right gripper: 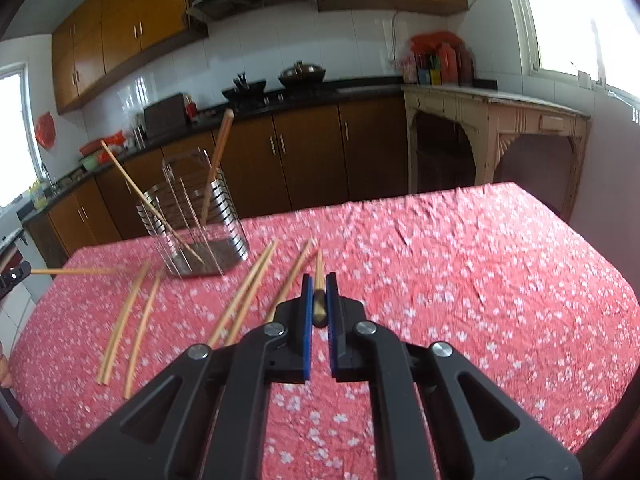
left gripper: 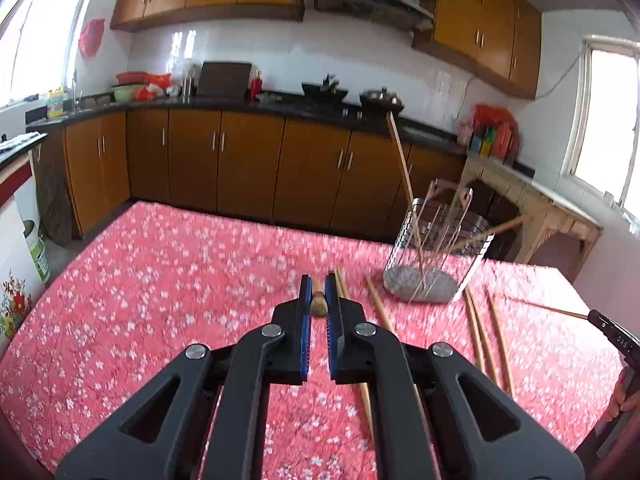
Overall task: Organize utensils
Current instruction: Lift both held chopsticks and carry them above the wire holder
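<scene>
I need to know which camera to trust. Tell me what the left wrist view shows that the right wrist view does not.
Only the left wrist view shows the left gripper shut on a chopstick seen end-on.
Only the right wrist view shows the right gripper shut on its own chopstick.
Both show the metal holder with chopsticks leaning in it, loose chopsticks on the red floral tablecloth, and each other's gripper at the edge.

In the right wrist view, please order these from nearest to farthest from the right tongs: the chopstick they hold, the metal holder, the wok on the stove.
1. The held chopstick, clamped in the right tongs.
2. The metal holder, on the table, ahead to the left.
3. The wok, on the far counter.
</scene>
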Motion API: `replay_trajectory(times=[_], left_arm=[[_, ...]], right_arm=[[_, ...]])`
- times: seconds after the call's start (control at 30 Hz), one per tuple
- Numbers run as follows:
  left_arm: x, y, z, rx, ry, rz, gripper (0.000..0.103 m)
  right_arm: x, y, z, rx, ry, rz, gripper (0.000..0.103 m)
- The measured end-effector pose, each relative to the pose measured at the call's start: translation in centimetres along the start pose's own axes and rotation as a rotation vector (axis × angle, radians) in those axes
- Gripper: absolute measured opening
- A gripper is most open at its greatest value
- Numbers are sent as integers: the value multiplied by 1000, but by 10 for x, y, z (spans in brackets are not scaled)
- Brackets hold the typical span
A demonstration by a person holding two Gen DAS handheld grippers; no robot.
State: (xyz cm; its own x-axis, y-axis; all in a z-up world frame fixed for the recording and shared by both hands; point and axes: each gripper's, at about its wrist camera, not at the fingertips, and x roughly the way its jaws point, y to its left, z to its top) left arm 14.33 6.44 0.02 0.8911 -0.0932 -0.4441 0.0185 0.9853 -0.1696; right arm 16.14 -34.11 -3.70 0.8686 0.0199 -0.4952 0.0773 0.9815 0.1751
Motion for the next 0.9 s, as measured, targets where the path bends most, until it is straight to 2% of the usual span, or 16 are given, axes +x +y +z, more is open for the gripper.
replay_trajectory(times=[0.1,0.37,0.9], left_arm=[[-7,1,8,-8,-36,-4,6],[-18,7,25,-44,-91,-3,6],[-27,10,48,-50,-144,8,6]], right_arm=[[-9,2,11,8,-52,15,7],[-19,0,34,53,-126,62,7],[-48,-4,69,62,-207,93,7]])
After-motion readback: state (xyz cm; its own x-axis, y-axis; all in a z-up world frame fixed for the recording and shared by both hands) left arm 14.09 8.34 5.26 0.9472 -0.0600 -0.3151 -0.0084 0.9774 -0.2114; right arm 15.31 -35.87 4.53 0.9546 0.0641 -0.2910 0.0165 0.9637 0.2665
